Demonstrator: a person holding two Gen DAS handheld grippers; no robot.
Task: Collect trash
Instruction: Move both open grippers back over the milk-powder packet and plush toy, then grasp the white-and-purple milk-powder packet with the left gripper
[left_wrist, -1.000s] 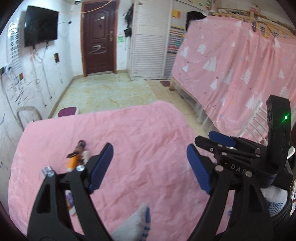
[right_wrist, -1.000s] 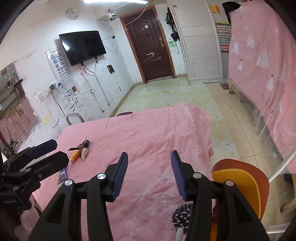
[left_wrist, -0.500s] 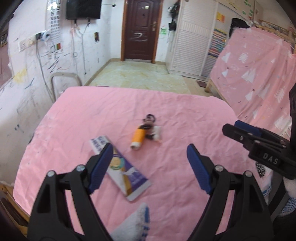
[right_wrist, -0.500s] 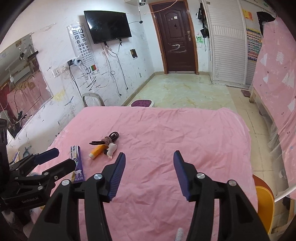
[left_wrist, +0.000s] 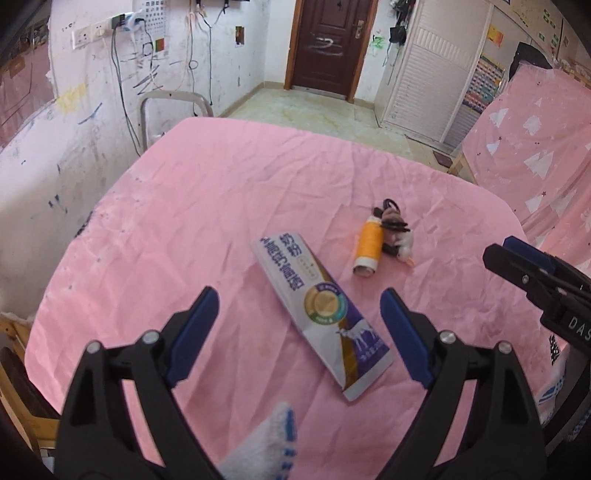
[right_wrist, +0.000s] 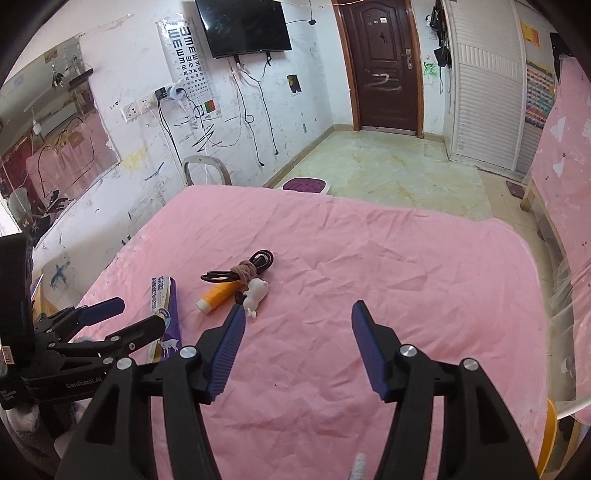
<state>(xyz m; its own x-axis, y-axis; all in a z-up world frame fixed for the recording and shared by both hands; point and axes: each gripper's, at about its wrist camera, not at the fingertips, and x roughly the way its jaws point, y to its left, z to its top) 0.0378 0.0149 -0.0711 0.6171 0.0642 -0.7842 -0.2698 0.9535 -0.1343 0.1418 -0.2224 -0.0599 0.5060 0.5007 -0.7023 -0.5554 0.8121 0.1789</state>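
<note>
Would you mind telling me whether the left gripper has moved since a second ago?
Yes. The left gripper has swung left: the brown door, earlier upper left, is now top centre, and the flat milk-powder packet lies between its opening jaws.

Both wrist cameras look steeply down over a pink-covered tabletop (left_wrist: 184, 221) toward the door (right_wrist: 384, 66). The left view sits close above the milk-powder sachet (left_wrist: 321, 306); the right view, beside it, shares the sachet (right_wrist: 166, 310) and orange spool (right_wrist: 218, 295).
</note>
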